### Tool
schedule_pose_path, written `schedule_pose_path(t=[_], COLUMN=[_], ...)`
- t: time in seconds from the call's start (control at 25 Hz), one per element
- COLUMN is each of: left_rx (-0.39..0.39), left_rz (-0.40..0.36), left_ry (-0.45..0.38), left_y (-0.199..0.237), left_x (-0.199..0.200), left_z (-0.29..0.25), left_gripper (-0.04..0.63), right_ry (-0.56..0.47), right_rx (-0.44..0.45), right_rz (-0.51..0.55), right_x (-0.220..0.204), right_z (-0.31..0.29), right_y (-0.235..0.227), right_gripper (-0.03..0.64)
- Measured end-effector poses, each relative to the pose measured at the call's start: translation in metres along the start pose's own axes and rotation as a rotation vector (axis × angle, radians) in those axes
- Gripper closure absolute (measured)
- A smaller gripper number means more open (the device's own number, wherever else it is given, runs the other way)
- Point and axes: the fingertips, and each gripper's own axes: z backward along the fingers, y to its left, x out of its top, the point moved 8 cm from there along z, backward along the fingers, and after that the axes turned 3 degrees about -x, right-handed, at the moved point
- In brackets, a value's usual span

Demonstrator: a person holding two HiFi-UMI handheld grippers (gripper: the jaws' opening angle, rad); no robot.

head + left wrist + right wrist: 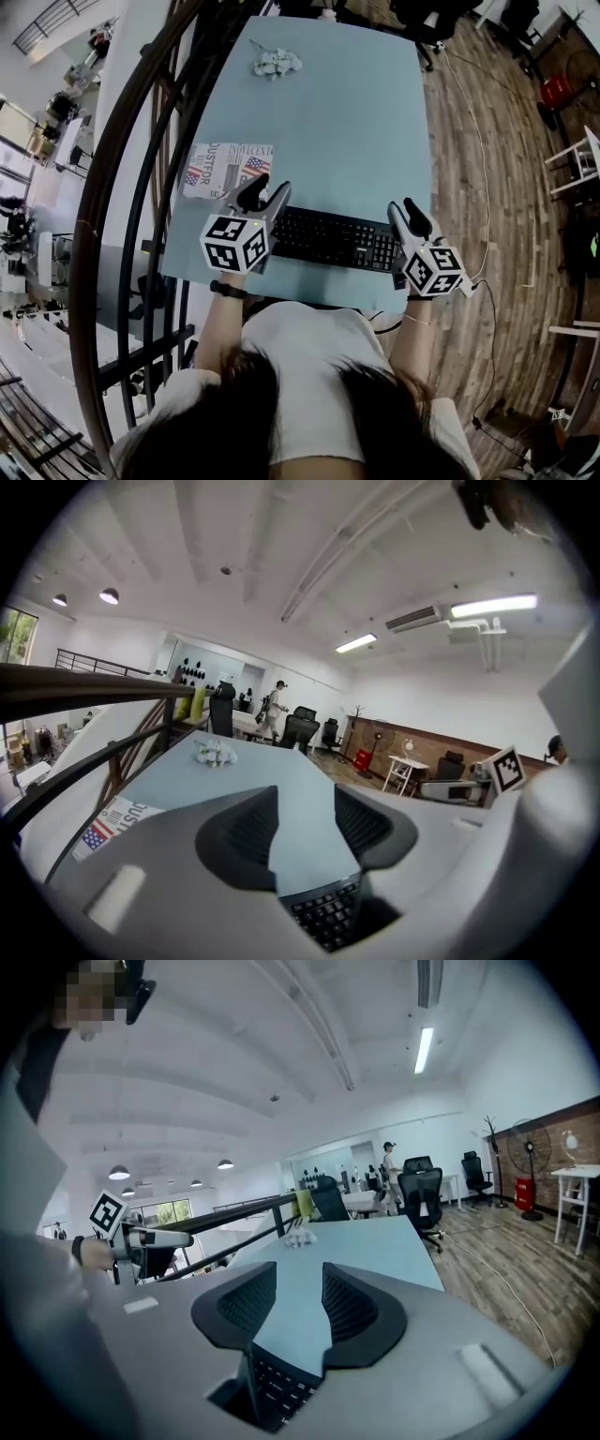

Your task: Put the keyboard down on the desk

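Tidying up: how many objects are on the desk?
3: keyboard at the near edge, magazine at the left edge, white wad at the far end. None seem hidden.

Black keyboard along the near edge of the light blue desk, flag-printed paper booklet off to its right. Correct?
Wrong side: the flag-printed paper booklet lies at the light blue desk's left edge, beyond the left gripper, as the head view shows. The black keyboard is along the near edge.
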Motion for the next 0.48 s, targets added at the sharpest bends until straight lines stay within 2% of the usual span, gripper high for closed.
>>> schedule_pose_path(t=[0.16, 0.4, 0.48], left_rx=[-0.051, -0.096, -0.106], left_rz=[-0.01, 0.001, 0.001], left_ry=[-0.029, -0.052, -0.06], left_y=[-0.016, -0.029, -0.03], left_x=[0.007, 0.004, 0.003], left_z=[0.001, -0.002, -0.005], left_gripper=[0.423, 0.52, 0.538], right_ry=[-0.043, -0.102, -0.115], right_rx=[0.016, 0.015, 0.012], right_rz=[0.046, 0.047, 0.047], right_x=[0.007, 0.015, 0.017], right_z=[0.006, 0.011, 0.011], right_y=[0.009, 0.013, 0.012], right_gripper=[0.522, 0.612, 0.615])
